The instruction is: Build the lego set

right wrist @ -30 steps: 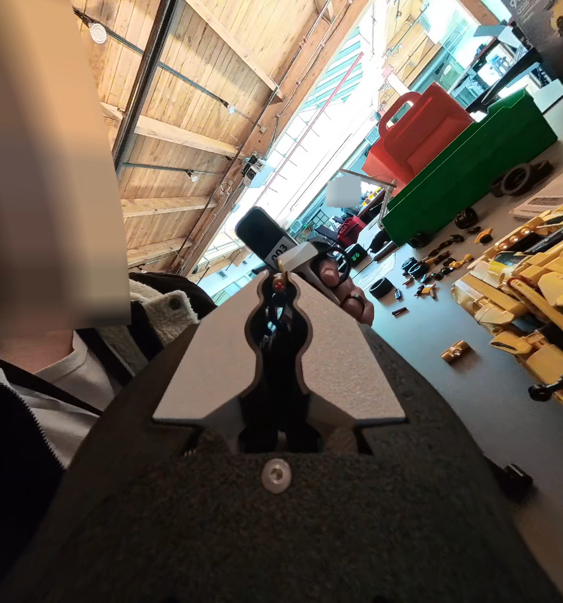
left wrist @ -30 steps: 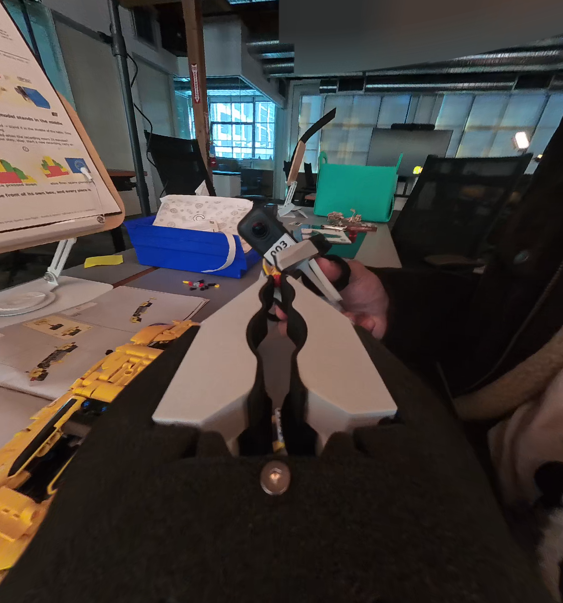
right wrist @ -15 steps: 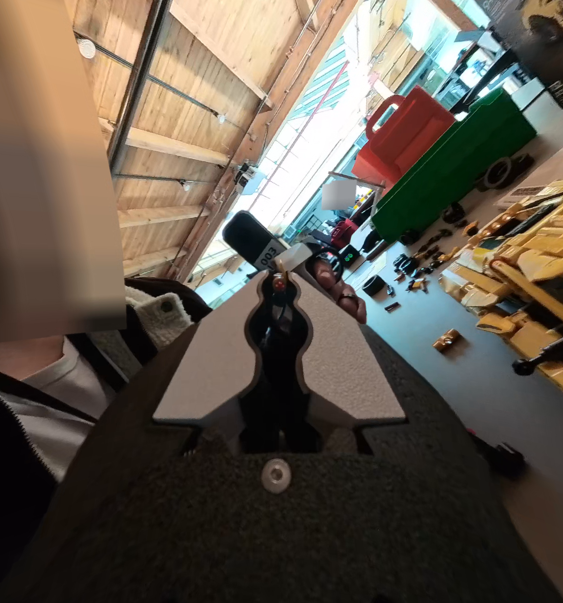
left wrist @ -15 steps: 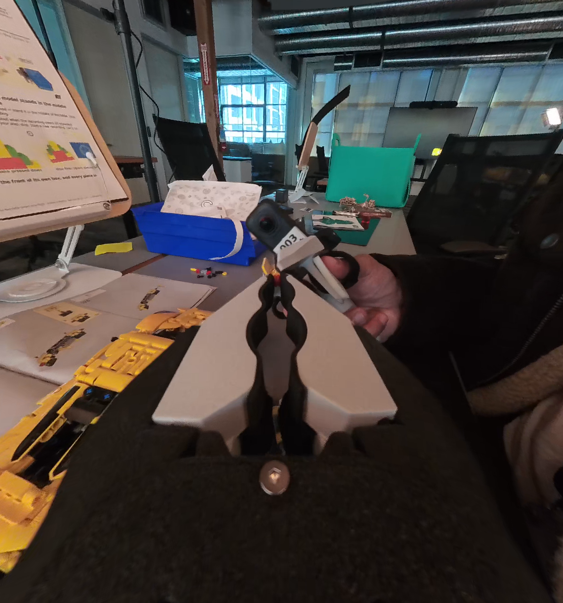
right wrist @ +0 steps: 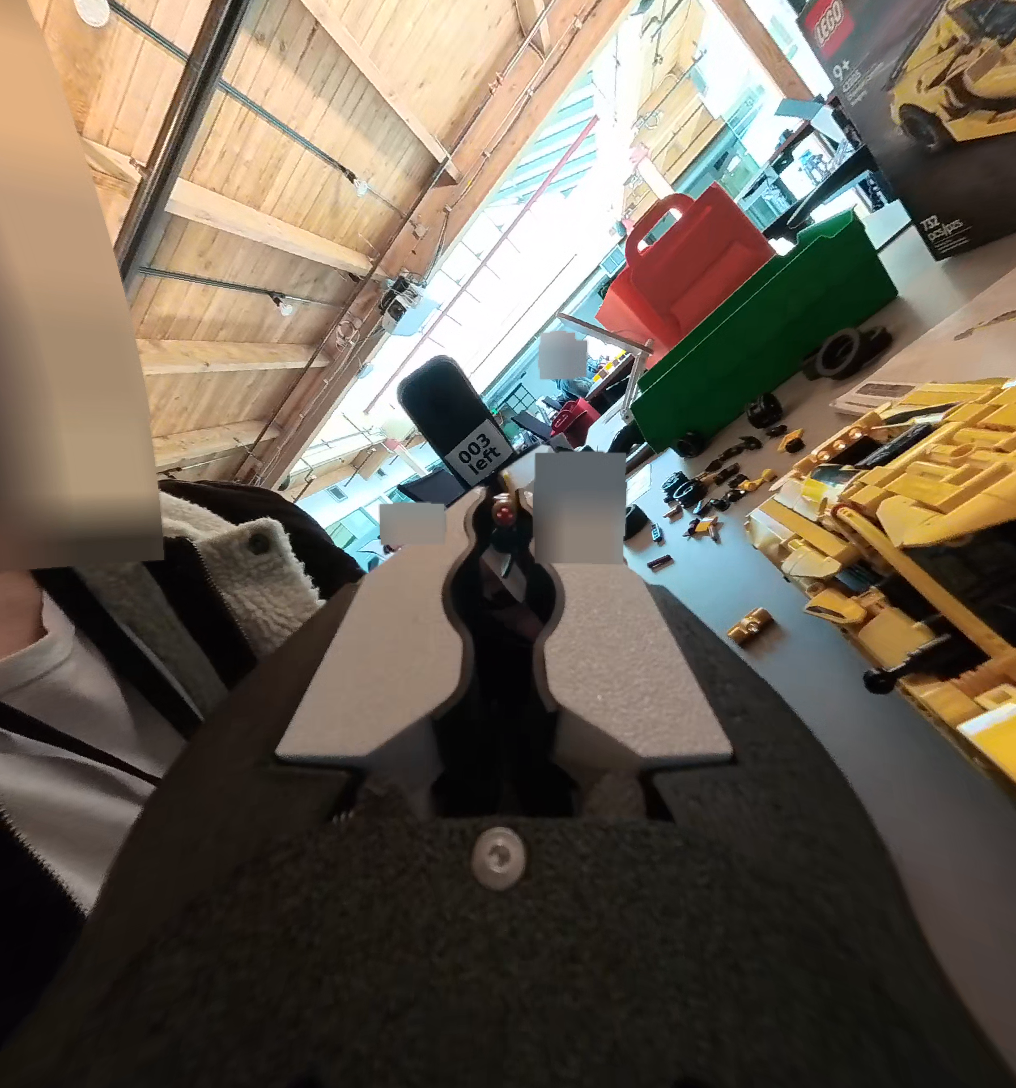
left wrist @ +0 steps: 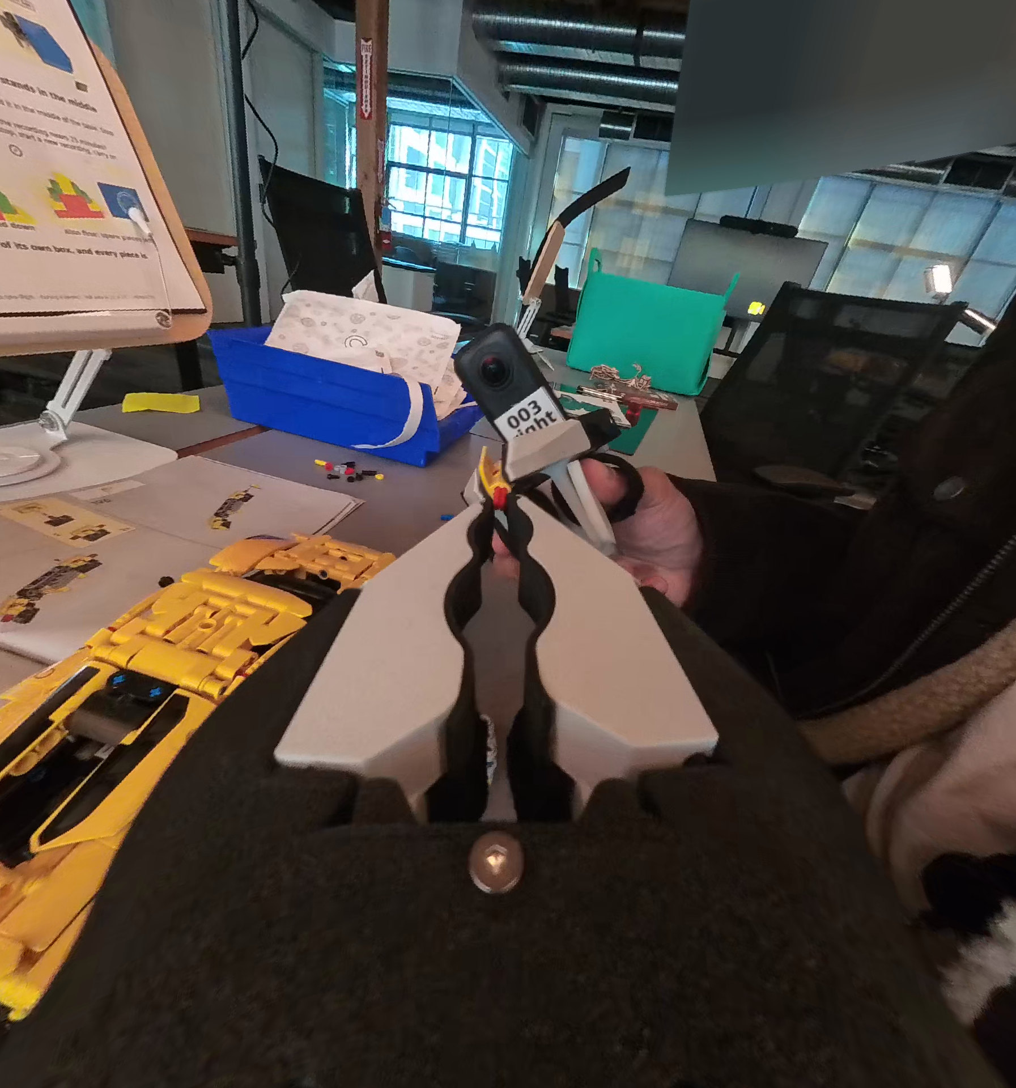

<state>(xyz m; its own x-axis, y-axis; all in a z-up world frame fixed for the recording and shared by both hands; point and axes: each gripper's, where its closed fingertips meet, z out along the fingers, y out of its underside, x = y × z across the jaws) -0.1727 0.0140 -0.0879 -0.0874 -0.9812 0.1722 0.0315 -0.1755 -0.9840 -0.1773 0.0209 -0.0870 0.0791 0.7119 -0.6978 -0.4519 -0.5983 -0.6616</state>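
Observation:
The yellow Lego car (left wrist: 199,636) lies on the grey table at my left; it also shows in the right wrist view (right wrist: 905,530). My two grippers are raised above the table in front of the person and meet tip to tip. My left gripper (left wrist: 496,511) is shut on a small yellow piece with a red pin (left wrist: 496,491). My right gripper (right wrist: 502,507) is shut on the same small piece (right wrist: 503,516), with the red pin between its tips. A hand (left wrist: 652,530) holds the right gripper.
An open instruction booklet (left wrist: 140,518), a sheet on a stand (left wrist: 52,176), a blue bin (left wrist: 329,394) and a teal bin (left wrist: 646,335) are on the table. Loose pieces (right wrist: 705,488), black wheels (right wrist: 841,353), a green bin (right wrist: 758,365), a red bin (right wrist: 682,271) and the Lego box (right wrist: 964,118) lie beyond the car. My left and right fingertips are right by each other.
Both grippers stay tip to tip on the small piece. They have tilted and shifted slightly together, so the views have turned a little.

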